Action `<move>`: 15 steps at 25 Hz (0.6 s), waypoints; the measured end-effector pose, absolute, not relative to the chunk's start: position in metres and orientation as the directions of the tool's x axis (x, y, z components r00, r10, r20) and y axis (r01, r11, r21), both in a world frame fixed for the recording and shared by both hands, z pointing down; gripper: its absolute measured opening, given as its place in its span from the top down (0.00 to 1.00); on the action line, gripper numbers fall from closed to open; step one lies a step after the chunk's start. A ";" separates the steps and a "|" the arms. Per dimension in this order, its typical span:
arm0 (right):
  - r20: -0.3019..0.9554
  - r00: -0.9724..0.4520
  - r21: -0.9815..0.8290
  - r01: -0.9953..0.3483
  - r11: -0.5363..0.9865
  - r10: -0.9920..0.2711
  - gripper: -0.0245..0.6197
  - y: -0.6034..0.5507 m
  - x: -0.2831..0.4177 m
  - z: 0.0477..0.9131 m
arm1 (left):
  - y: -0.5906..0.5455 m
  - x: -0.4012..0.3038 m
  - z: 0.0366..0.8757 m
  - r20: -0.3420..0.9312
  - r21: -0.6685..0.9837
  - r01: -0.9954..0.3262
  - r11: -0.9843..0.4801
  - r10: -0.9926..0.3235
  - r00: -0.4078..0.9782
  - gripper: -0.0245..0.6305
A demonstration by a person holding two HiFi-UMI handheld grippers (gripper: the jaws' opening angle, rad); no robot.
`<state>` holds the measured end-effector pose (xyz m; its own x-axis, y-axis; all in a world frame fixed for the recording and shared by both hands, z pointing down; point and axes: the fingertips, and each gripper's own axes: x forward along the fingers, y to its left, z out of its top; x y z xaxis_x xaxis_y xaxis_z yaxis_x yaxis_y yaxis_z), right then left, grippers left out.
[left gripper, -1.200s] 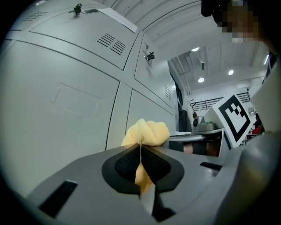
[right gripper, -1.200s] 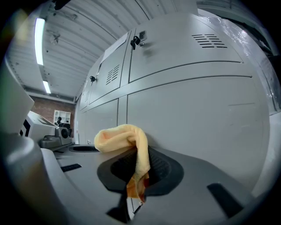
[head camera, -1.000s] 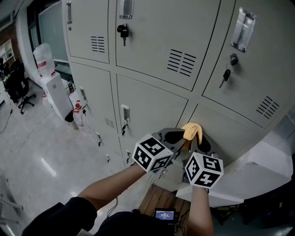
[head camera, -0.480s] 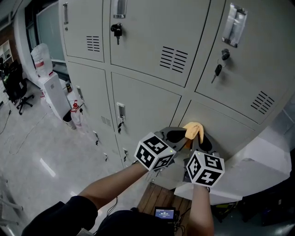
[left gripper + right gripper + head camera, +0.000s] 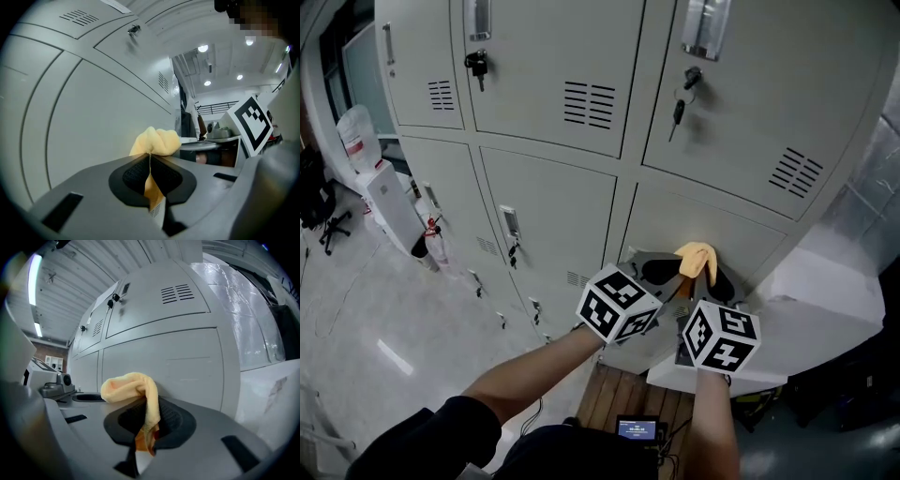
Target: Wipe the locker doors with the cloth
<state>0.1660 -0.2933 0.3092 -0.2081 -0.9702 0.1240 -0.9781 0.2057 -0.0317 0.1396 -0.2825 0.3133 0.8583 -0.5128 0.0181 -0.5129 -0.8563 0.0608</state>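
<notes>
A yellow-orange cloth [image 5: 697, 255] is pressed against the lower right grey locker door [image 5: 712, 220]. Both grippers hold it, side by side. My left gripper [image 5: 677, 273] is shut on one end; in the left gripper view the cloth [image 5: 157, 141] bunches out past the closed jaws [image 5: 150, 163], next to the door [image 5: 93, 122]. My right gripper [image 5: 705, 275] is shut on the other end; in the right gripper view the cloth [image 5: 133, 383] loops over the jaws [image 5: 147, 420] in front of the door [image 5: 187, 366].
Keys hang from the upper locks [image 5: 678, 111] [image 5: 476, 64]. A water dispenser [image 5: 382, 192] stands at the left by the locker row. A white covered surface [image 5: 825, 286] juts out at the right. A wooden board [image 5: 623, 398] and a small screen [image 5: 636, 430] lie below.
Both grippers and the cloth have slid to the right along the lower door, away from the seam with the middle door. The head view has turned with them.
</notes>
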 end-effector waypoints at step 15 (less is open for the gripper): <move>0.149 -0.050 -0.048 -0.998 0.044 -0.988 0.86 -0.278 0.254 0.315 | -0.271 0.226 0.318 0.038 0.064 -0.389 -0.919 -0.387 0.921 0.93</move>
